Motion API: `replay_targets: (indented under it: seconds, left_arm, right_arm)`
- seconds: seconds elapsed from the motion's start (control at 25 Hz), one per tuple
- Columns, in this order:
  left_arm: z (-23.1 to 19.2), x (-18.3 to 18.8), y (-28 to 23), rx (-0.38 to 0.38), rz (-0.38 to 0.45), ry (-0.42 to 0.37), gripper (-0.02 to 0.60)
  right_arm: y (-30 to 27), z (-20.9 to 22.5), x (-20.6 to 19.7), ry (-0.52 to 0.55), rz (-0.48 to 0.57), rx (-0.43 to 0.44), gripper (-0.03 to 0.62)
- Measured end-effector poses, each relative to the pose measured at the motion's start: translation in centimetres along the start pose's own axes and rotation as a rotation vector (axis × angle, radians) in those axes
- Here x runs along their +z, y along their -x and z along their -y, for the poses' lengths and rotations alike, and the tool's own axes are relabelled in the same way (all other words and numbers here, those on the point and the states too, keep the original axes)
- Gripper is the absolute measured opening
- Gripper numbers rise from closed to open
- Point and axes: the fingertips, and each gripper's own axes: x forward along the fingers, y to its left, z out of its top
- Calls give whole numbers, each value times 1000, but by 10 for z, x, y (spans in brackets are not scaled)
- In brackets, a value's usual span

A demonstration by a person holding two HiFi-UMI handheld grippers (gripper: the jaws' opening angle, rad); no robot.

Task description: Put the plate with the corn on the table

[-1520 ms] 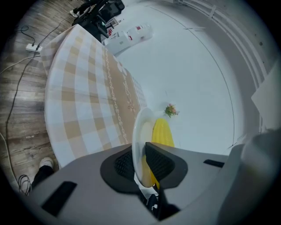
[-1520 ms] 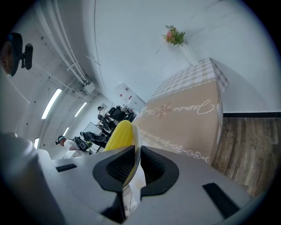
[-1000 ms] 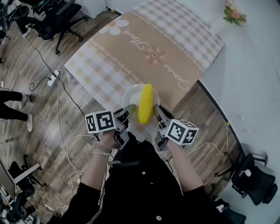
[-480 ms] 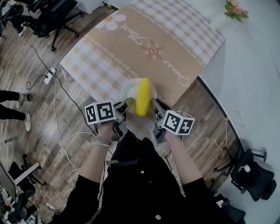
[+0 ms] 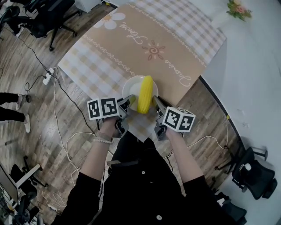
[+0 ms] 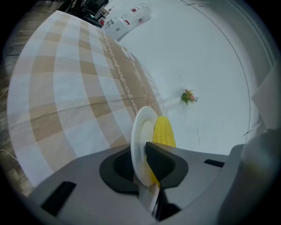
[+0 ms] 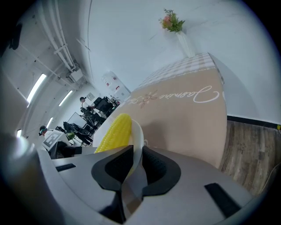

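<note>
A white plate (image 5: 131, 89) carries a yellow corn cob (image 5: 145, 100) lying along it, over the near edge of the table (image 5: 145, 39) with its beige checked cloth. My left gripper (image 5: 130, 100) is shut on the plate's left rim; in the left gripper view the plate (image 6: 141, 129) stands edge-on between the pads, corn (image 6: 164, 131) behind it. My right gripper (image 5: 157, 100) has the right rim between its pads and its jaws are opening; the right gripper view shows the rim (image 7: 137, 132) still against the pads beside the corn (image 7: 115, 131).
A vase of flowers (image 5: 237, 9) stands at the table's far right corner by the white wall. Office chairs (image 5: 44, 17) stand on the wooden floor to the left, another (image 5: 254, 180) at lower right. A power strip (image 5: 48, 79) and cables lie beside the table.
Both grippers have carried the plate a little forward, from just off the table's near corner to over the cloth's edge. The corn has kept its place on the plate.
</note>
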Motion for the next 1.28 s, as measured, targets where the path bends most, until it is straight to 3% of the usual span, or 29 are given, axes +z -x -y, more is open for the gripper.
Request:
replay_targets:
  seconds: [0.56,1.28]
  left_arm:
    - [-6,9,-19,57,-89,-53,64]
    - [-16,4,-2,104,-188,-104,67]
  right_arm:
    - [-12,21,0,-61,-45,-130,97]
    - [-13,22,2,-45,-37,-183,94]
